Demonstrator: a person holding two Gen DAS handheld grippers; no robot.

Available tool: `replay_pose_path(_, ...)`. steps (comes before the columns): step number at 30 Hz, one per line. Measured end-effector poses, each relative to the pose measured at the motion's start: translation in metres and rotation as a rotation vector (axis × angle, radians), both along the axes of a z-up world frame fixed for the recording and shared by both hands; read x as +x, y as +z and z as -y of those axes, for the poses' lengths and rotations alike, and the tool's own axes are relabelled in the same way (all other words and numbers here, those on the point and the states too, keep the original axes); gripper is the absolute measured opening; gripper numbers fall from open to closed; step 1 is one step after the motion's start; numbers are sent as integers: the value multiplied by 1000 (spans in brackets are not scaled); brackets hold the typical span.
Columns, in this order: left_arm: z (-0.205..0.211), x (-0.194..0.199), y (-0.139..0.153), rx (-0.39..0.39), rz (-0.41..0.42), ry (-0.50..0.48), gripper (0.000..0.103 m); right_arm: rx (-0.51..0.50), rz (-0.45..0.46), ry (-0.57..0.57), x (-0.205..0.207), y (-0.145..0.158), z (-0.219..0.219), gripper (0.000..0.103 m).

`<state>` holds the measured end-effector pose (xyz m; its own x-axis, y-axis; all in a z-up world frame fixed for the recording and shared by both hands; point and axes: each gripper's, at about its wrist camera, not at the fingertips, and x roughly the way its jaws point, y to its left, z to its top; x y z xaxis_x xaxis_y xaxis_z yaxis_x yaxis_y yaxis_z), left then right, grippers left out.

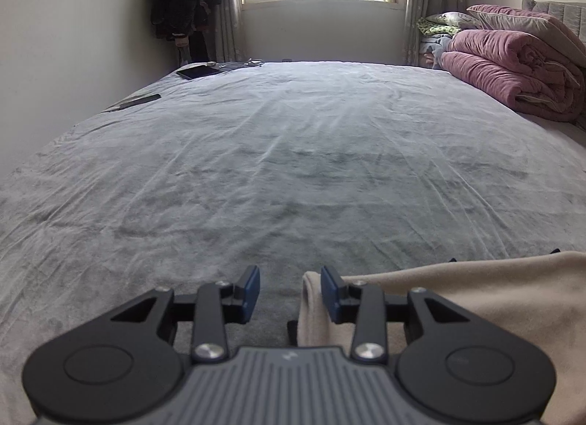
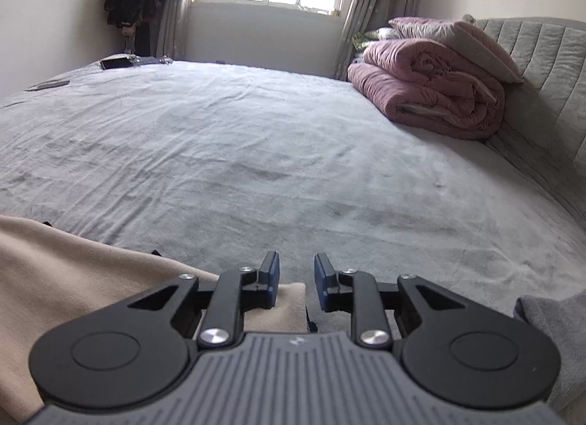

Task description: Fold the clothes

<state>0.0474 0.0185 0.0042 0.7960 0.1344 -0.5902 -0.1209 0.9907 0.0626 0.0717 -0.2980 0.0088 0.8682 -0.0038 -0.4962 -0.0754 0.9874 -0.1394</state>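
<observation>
Both tongs — left [image 1: 290, 293], right [image 2: 297, 280] — stood released over the beige garment's [image 1: 476, 300] near corners, evidently laid flat on the bed [image 1: 293, 168] for folding.

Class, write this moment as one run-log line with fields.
left gripper: open | right gripper: open | beige garment: lying on grey bed cover, ungripped

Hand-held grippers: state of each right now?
Left hand-held gripper: open, nothing clamped; edge of the beige garment lies by one pad.
Right hand-held gripper: open, holding nothing; the garment's edge lies below it.
</observation>
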Motion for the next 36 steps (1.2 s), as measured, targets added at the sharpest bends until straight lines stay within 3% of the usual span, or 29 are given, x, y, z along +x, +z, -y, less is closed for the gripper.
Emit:
replay_pose_path(2, 6, -5, 2, 8, 12, -23, 38, 39, 13, 41, -6, 4, -5, 25)
replay_pose_path(10, 40, -18, -9, 42, -15, -116, 38, 74, -93, 267, -23, -15, -54, 26)
replay_pose_path(14, 53, -27, -12, 47, -4, -148, 38, 87, -104, 359, -33, -19, -74, 26)
replay_pose_path(18, 68, -32, -18, 63, -3, -189, 38, 83, -132, 443, -41, -26, -92, 31)
replay_pose_path(36, 70, -30, -28, 79, 7, -195, 40, 77, -151, 454, -39, -38, -93, 35)
